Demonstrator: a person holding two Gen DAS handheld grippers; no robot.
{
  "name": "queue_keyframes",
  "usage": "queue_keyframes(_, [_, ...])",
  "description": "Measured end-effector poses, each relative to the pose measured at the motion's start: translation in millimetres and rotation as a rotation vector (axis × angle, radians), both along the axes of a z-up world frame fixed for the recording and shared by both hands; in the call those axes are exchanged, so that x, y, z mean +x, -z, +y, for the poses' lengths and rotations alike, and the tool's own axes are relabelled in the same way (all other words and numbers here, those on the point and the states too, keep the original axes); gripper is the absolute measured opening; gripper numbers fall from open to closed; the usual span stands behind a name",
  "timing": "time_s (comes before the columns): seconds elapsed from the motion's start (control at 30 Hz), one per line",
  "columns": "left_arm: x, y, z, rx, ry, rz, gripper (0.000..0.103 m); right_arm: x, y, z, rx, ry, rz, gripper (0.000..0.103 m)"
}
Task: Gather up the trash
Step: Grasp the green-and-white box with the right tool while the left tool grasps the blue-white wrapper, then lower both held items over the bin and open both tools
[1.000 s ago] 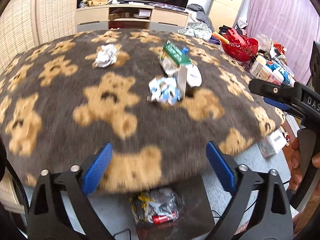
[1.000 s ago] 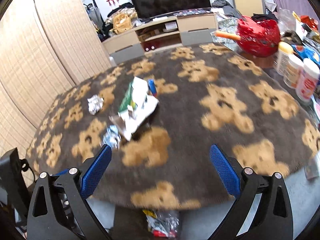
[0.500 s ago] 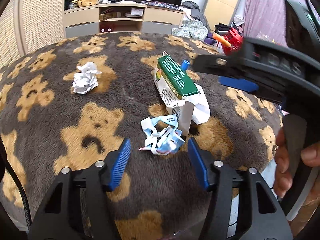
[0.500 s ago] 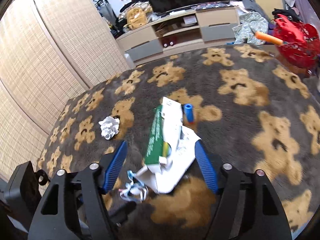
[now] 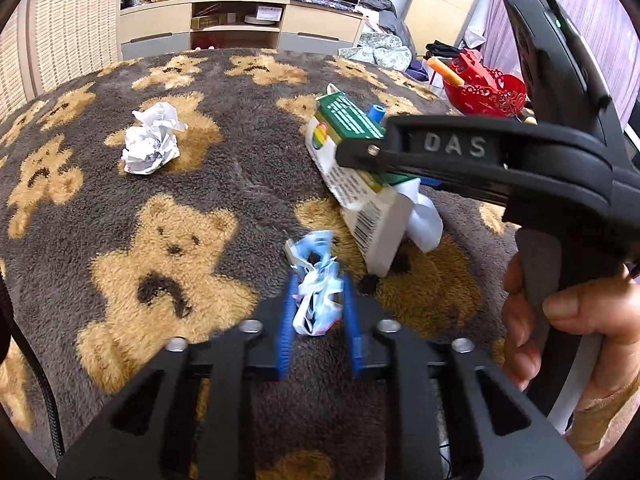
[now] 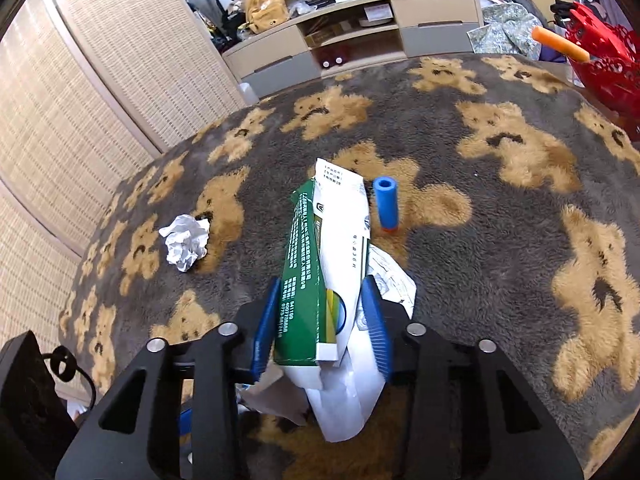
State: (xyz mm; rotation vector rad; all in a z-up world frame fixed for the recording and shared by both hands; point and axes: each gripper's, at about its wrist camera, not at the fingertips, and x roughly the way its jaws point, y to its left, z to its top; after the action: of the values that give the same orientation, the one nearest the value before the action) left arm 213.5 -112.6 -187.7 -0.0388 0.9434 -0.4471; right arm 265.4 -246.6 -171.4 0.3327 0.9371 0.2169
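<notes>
My left gripper [image 5: 318,306] is shut on a crumpled blue-and-white wrapper [image 5: 316,280] that rests on the bear-print blanket [image 5: 120,220]. My right gripper [image 6: 322,316] is shut on a green-and-white carton [image 6: 320,264] with white paper under it; the same carton shows in the left wrist view [image 5: 356,160], partly behind the right gripper's body. A crumpled white paper ball [image 5: 150,144] lies to the left, also in the right wrist view [image 6: 186,242]. A blue foam tube [image 6: 386,208] lies just right of the carton.
A red basket [image 5: 484,88] with an orange stick stands at the right edge of the blanket. A low TV cabinet [image 6: 360,36] stands behind. A woven screen [image 6: 80,100] is on the left.
Both grippers moved forward and down onto the trash. The left jaws closed on the wrapper; the right jaws closed on the carton.
</notes>
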Motion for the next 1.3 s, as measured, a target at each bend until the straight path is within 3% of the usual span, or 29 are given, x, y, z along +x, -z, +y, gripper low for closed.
queue_keyframes(0.23, [-6.1, -17.0, 4.2, 0.011, -0.017, -0.034, 0.012, -13.0, -24.1, -3.7, 0.0, -0.007, -0.05, 0.036])
queue_keyframes(0.5, [-33.6, -66.5, 16.4, 0.032, -0.048, -0.122, 0.012, -48.6, -82.5, -11.4, 0.006, -0.004, -0.146, 0.036])
queue_keyframes(0.8, [-93.0, -108.8, 25.6, 0.028, -0.05, -0.184, 0.013, -121.6, -127.3, -17.9, -0.01, -0.022, -0.213, 0.037])
queue_keyframes(1.03, [-139.5, -113.6, 32.5, 0.001, -0.036, -0.189, 0.013, -180.2, -120.8, -23.9, -0.024, -0.043, -0.206, 0.037])
queue_keyframes(1.3, [-184.1, -89.0, 36.5, 0.009, -0.015, -0.149, 0.013, -235.8, -81.0, -28.2, -0.021, -0.069, -0.127, 0.037])
